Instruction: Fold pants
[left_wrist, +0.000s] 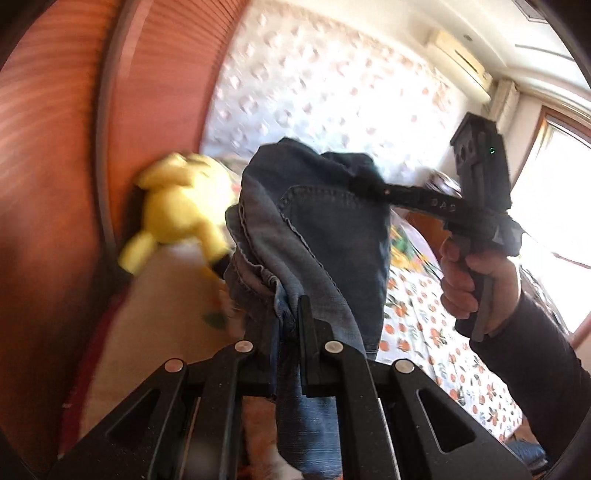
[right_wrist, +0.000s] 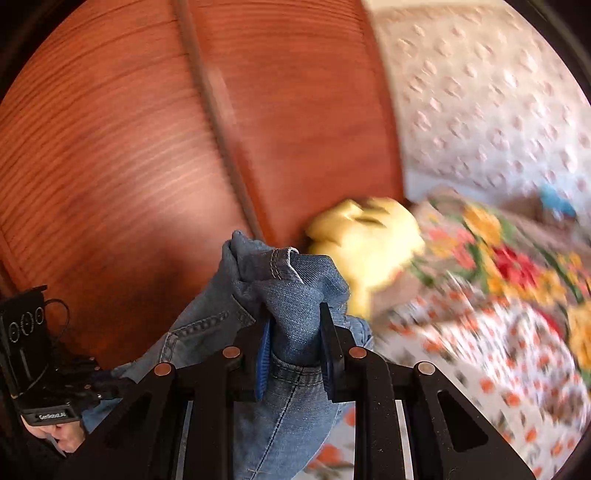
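Nearest, left wrist view: left gripper (left_wrist: 287, 325) at 6 o'clock, jaws nearly closed, pinching a bunched edge of the jeans (left_wrist: 325, 229). Denim rises from the pinch toward centre frame, a stitched pocket seam showing.

Right wrist view: right gripper (right_wrist: 295, 332) at 6 o'clock, jaws part-way apart because a thick wad of the jeans fills the gap; pads press on it. Waistband-like seam sits just below the pads.

Jeans hang between the two grips, lifted clear of the flowered bedspread (left_wrist: 436, 332). Judgement: two-point hold is meant to spread the garment before laying it flat for the first fold.

Mid-distance: right hand (left_wrist: 476, 288) at 3 o'clock holding its tool's handle.

Farther: yellow plush toy (left_wrist: 177, 214) at 9 o'clock, against the wooden headboard (left_wrist: 74, 147). Background motion-blurred.
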